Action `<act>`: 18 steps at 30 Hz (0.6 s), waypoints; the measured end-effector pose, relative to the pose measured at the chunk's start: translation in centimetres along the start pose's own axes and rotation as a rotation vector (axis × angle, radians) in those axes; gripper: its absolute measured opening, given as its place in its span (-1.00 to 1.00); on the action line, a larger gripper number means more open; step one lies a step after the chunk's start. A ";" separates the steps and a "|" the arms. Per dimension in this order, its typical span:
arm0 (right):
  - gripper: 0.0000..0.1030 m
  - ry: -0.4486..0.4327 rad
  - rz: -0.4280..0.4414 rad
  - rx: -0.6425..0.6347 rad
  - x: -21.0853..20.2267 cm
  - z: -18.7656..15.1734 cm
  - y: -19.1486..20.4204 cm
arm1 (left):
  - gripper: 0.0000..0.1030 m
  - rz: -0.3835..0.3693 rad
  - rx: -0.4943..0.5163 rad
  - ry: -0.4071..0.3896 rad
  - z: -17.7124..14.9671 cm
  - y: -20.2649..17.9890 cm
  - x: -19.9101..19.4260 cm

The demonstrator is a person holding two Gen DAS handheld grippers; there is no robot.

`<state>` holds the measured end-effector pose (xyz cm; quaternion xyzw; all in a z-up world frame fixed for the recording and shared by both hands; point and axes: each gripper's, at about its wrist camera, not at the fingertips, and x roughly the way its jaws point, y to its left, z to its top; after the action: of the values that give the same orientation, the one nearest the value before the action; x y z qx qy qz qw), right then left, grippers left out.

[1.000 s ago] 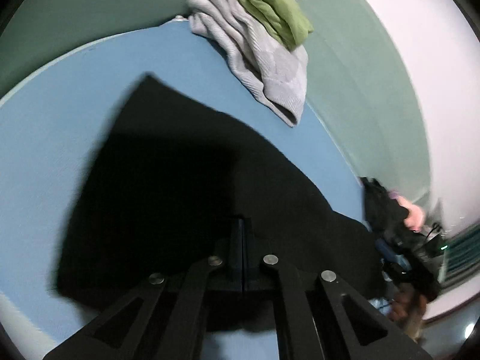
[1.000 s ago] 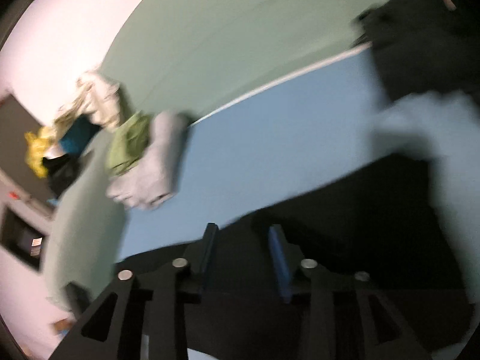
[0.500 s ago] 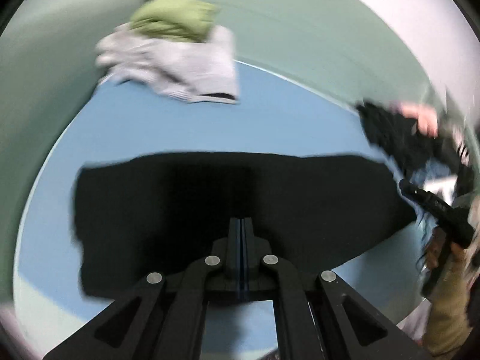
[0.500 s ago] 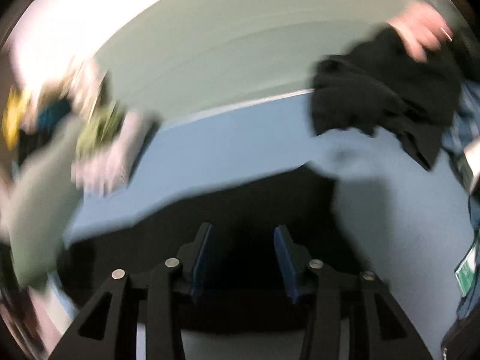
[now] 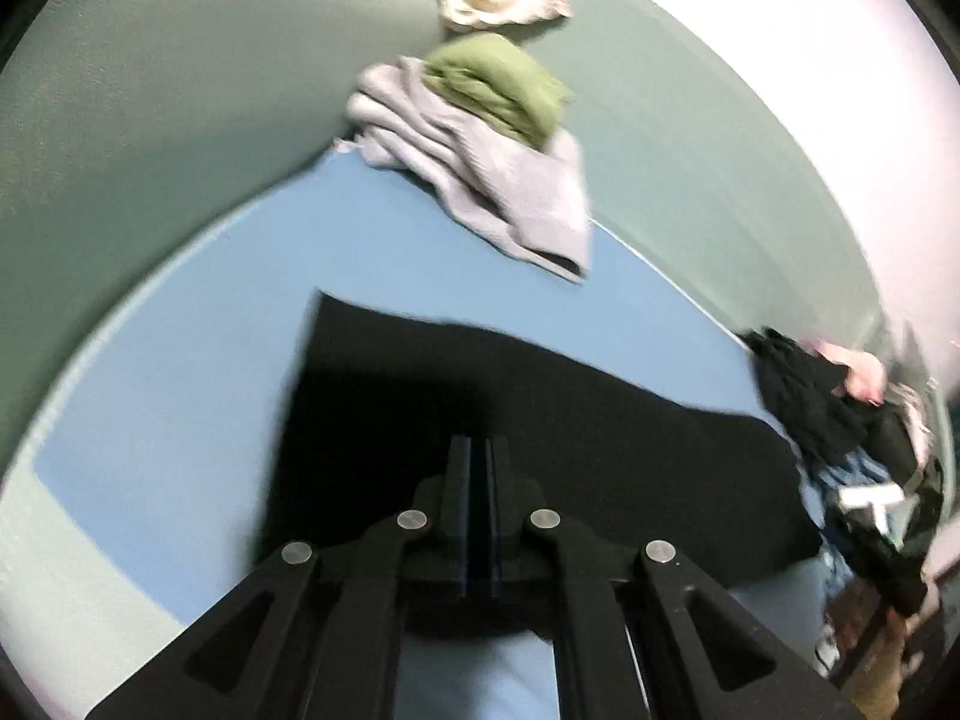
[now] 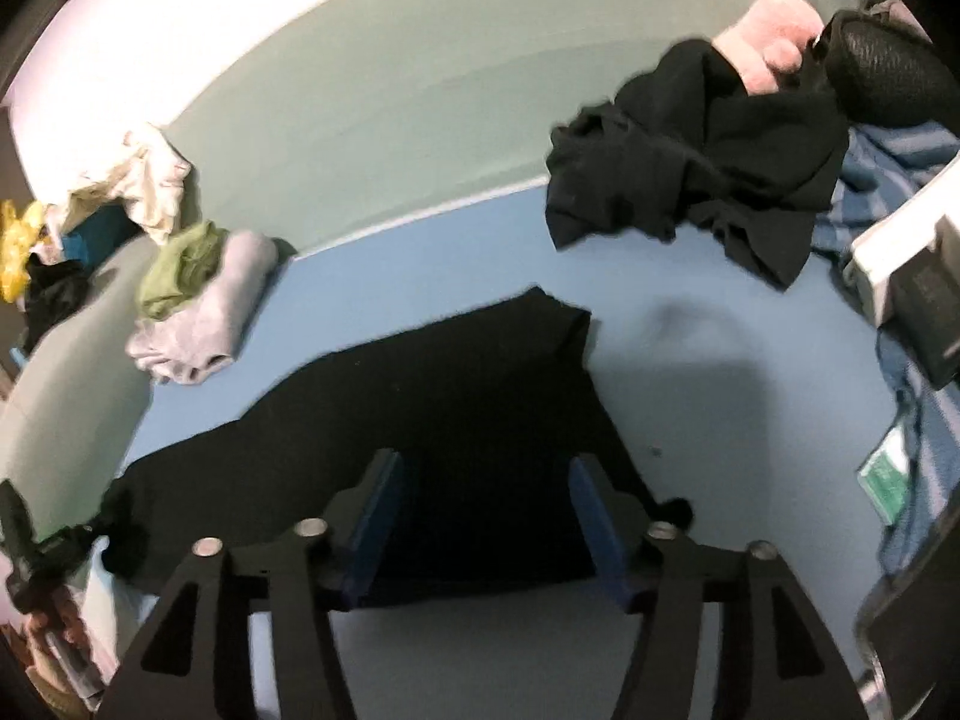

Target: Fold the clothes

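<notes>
I see a blue mat (image 6: 372, 276) lying on a green bed (image 6: 384, 114). A flat black cloth (image 6: 456, 396) lies in the middle of the mat. At ten o'clock from it, a grey sweater (image 6: 210, 312) sits at the mat's edge, with a green cloth (image 6: 180, 267) on top. At one o'clock lies a crumpled black garment (image 6: 690, 162).

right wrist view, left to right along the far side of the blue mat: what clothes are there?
yellow item → cream garment → green garment on grey sweater → crumpled black garment → blue striped cloth
</notes>
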<state>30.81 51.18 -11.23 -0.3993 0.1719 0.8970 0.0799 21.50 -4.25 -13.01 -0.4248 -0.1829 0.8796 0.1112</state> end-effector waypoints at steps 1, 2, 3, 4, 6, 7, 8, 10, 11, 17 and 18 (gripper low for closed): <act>0.32 0.019 -0.031 0.013 1.4 -0.2 0.0 | -0.90 0.039 -0.025 0.022 -0.2 1.0 0.9; 0.41 0.039 -0.062 0.026 2.7 -0.3 0.1 | -0.91 -0.003 -0.068 0.001 -0.5 2.0 0.7; 0.41 0.046 -0.082 0.043 3.4 -0.5 0.1 | -0.92 -0.041 -0.120 -0.014 -1.0 2.9 0.1; 0.41 0.034 -0.086 0.065 2.9 -0.6 0.0 | -0.92 -0.052 -0.148 -0.020 -1.6 3.5 -0.4; 0.41 0.023 -0.080 0.103 1.4 -1.2 -0.3 | -0.92 -0.016 -0.204 -0.028 -2.8 3.7 -1.9; 0.41 0.021 -0.074 0.121 0.5 -1.5 -0.5 | -0.92 0.001 -0.217 -0.027 -3.0 3.3 -2.2; 0.42 0.024 -0.067 0.135 -0.2 -1.9 -0.7 | -0.90 0.014 -0.222 -0.024 -3.5 3.2 -2.5; 0.46 0.066 -0.046 0.158 -1.5 -2.9 -1.3 | -0.87 0.048 -0.215 -0.007 -4.2 2.7 -3.1; 0.46 0.088 -0.034 0.180 -2.1 -3.6 -1.8 | -0.84 0.064 -0.197 0.003 -4.3 2.3 -3.3; 0.46 0.124 0.095 0.323 -5.9 -6.8 -3.0 | -0.48 0.150 0.055 0.051 -4.7 -0.4 -2.2; 0.46 0.126 0.110 0.326 -6.3 -7.1 -2.9 | -0.48 0.180 0.120 0.058 -5.1 -0.8 -1.9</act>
<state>40.67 51.17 -11.63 -0.4266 0.3412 0.8334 0.0835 26.67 -3.06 -14.27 -0.4572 -0.0878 0.8828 0.0624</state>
